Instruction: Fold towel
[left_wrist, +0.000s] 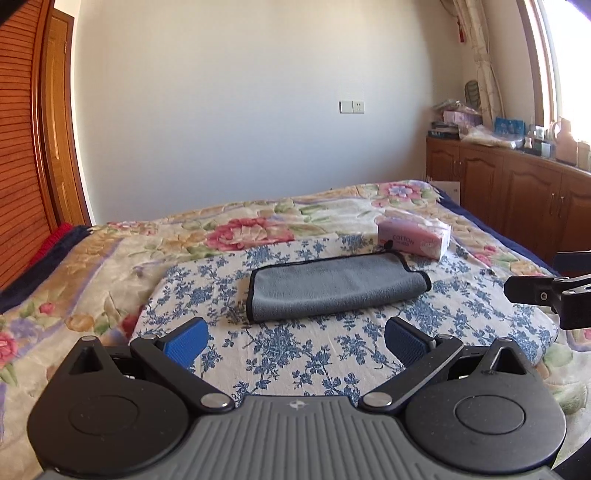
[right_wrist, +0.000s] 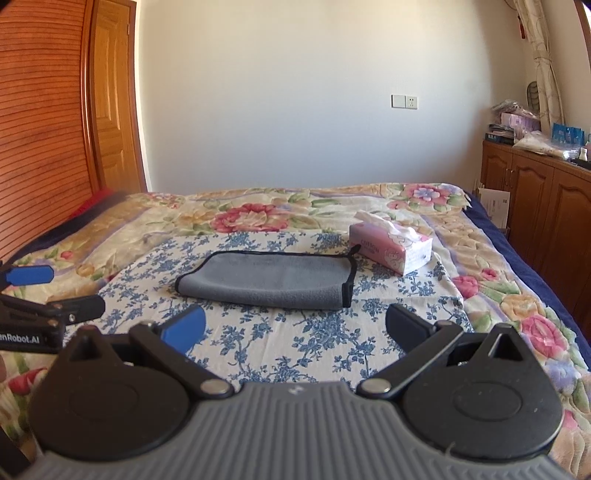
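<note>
The grey towel (left_wrist: 338, 286) lies on the blue-flowered cloth (left_wrist: 314, 354) on the bed, already doubled over lengthwise, just beside a pink tissue pack (left_wrist: 413, 238). Both the left gripper (left_wrist: 295, 338) and right gripper (right_wrist: 295, 325) hover short of it, jaws apart, empty. Probably one more fold remains.

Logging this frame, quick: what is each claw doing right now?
Left claw: open, holding nothing, short of the grey towel.
Right claw: open, holding nothing, also short of the towel.
</note>
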